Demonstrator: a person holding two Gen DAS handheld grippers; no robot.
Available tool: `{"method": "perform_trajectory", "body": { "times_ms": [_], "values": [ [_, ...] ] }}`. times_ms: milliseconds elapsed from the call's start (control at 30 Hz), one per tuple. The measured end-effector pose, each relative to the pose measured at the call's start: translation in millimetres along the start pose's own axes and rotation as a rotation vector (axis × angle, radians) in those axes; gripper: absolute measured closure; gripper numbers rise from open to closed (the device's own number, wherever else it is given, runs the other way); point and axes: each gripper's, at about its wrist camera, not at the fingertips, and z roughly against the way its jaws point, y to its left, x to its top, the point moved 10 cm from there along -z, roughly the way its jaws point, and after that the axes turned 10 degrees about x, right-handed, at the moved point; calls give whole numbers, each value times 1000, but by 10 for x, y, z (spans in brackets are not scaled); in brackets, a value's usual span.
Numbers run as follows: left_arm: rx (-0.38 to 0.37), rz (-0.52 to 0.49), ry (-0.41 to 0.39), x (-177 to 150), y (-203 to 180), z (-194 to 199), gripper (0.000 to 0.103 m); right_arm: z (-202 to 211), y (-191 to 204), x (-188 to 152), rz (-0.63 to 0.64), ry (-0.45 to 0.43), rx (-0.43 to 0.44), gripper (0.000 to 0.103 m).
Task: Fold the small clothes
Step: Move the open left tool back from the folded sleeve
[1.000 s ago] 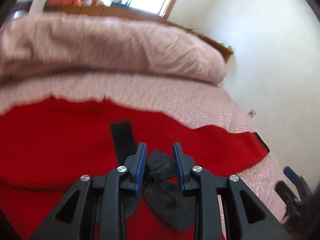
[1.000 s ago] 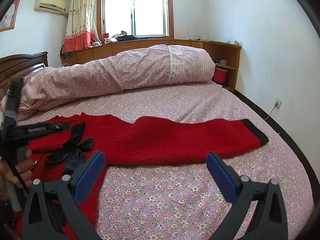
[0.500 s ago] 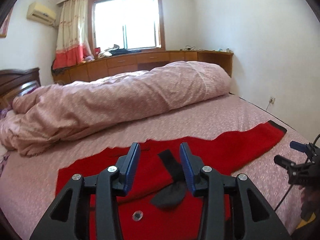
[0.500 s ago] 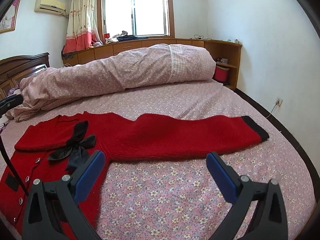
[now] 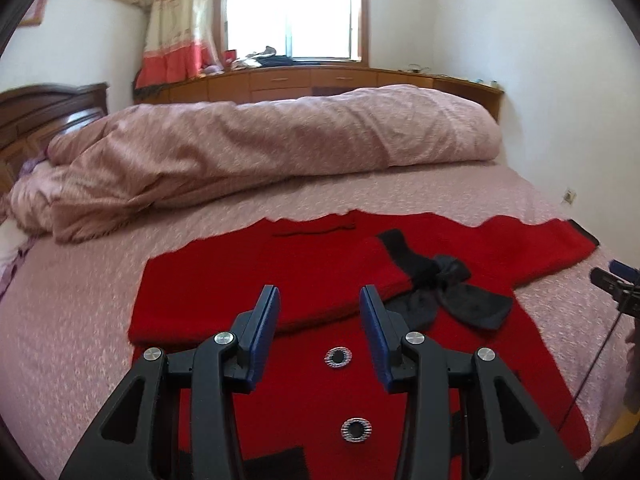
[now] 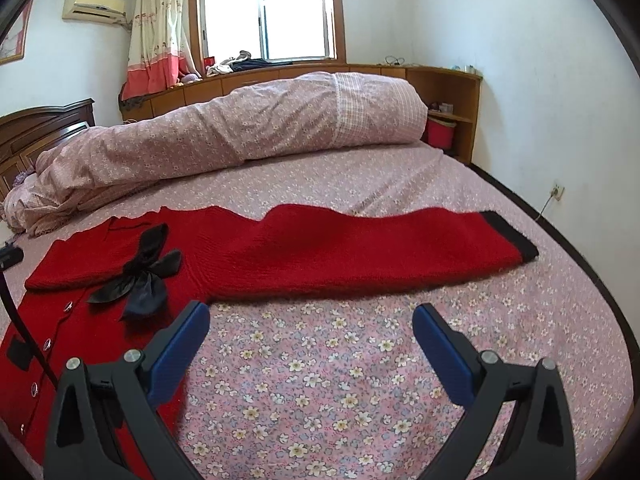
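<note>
A red knit cardigan (image 5: 248,280) with a black bow (image 5: 448,292) and silver buttons (image 5: 338,357) lies flat on the bed. Its left sleeve is folded across the chest, black cuff (image 5: 394,240) by the bow. My left gripper (image 5: 319,312) is open and empty, just above the cardigan's front. In the right wrist view the cardigan (image 6: 340,248) stretches its other sleeve right, ending in a black cuff (image 6: 510,236); the bow (image 6: 140,276) lies at left. My right gripper (image 6: 310,322) is wide open and empty over the bedsheet, just in front of that sleeve.
A rolled pink floral duvet (image 6: 240,132) lies along the far side of the bed. The flowered bedsheet (image 6: 320,380) spreads in front. A wooden headboard (image 6: 36,128) stands at left, wooden cabinets (image 6: 440,88) under the window, a wall at right.
My left gripper has let go of the black bow, opened and pulled back and up from the cardigan. The folded sleeve now rests on the chest. The right gripper has barely moved.
</note>
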Motion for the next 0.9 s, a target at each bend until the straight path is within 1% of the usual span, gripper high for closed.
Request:
{"method": "perform_trajectory", "body": {
  "times_ms": [67, 200, 267, 367, 433, 467, 567, 633, 767, 800, 900],
  "values": [
    [19, 32, 24, -49, 119, -41, 68, -9, 0, 1, -2, 0, 3, 0],
    [42, 114, 43, -166, 430, -72, 68, -40, 57, -2, 0, 6, 22, 0],
    [42, 140, 62, -248, 587, -111, 68, -49, 118, -26, 38, 10, 13, 0],
    [67, 146, 72, -374, 824, -150, 68, -70, 122, -50, 42, 19, 3, 0],
    [97, 156, 92, -451, 1026, -194, 68, -116, 107, -49, 12, 24, 14, 0],
    [100, 159, 94, -469, 1103, -202, 68, -116, 107, -49, 12, 24, 14, 0],
    [143, 172, 94, -526, 1401, -195, 68, -163, 75, -25, -15, 24, 31, 0],
    [153, 173, 90, -555, 1570, -162, 68, -181, 40, -16, -26, 25, 33, 0],
    [184, 154, 75, -582, 1804, -85, 68, -238, -155, -16, -63, 34, 22, 0],
    [191, 153, 71, -581, 1856, -67, 68, -253, -334, -3, -88, 35, 5, 0],
    [199, 176, 66, -564, 1972, -39, 68, -231, -674, 66, -124, 16, -39, 0]
  ]
}}
